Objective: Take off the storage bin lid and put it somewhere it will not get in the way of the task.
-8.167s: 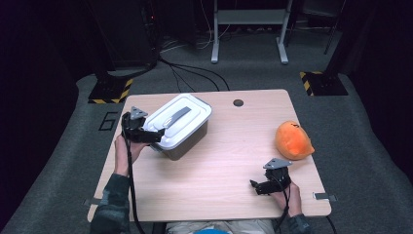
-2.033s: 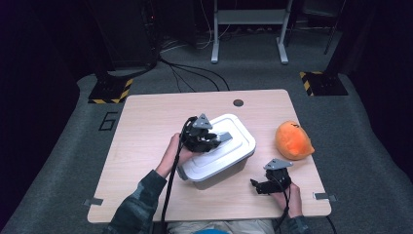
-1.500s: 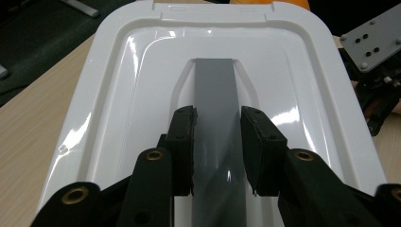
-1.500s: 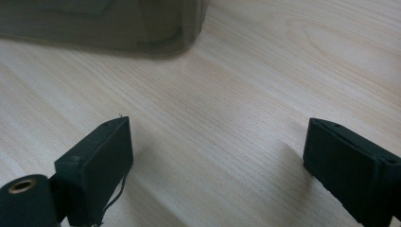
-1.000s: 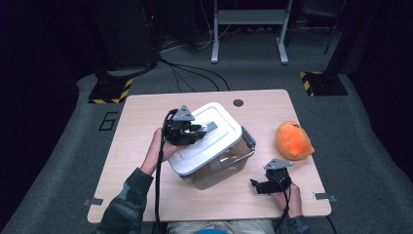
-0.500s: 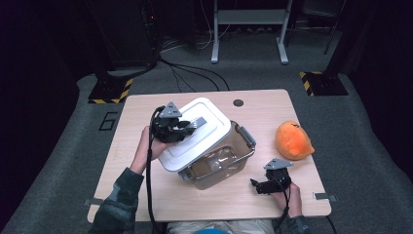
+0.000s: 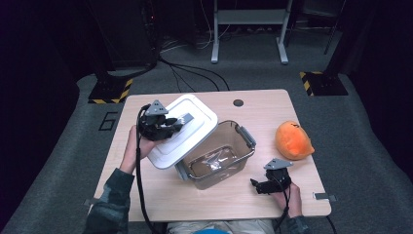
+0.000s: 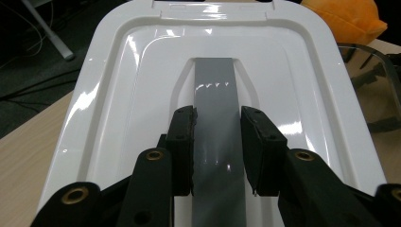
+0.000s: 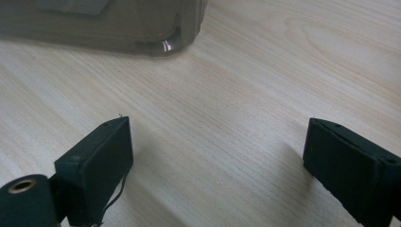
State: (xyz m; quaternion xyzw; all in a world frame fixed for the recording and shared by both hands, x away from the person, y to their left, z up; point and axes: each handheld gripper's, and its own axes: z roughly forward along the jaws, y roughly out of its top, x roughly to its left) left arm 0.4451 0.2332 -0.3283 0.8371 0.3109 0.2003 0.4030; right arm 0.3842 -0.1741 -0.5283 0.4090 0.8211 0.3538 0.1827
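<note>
A: What does the left gripper [image 7: 163, 127] hold?

B: Its jaws are clenched on the grey strap handle [image 8: 215, 118] of the white rectangular plastic lid [image 7: 184, 129], which hangs tilted ahead of them, its far edge overlapping the rim of the clear plastic storage box [image 7: 220, 157] with grey side latches.

A: What could go wrong?

B: The grip sits on a smooth, narrow handle; the lid may swing or slide off the pads. Its far edge may also catch the box rim and drag the box across the pale wooden table [image 7: 146, 195].

A: And the right gripper [image 7: 267, 184]?

B: Released, jaws wide above bare wood, with the box ahead of them. It does not steady the box. The orange plush toy [image 7: 292, 140] lies beyond it.
</note>
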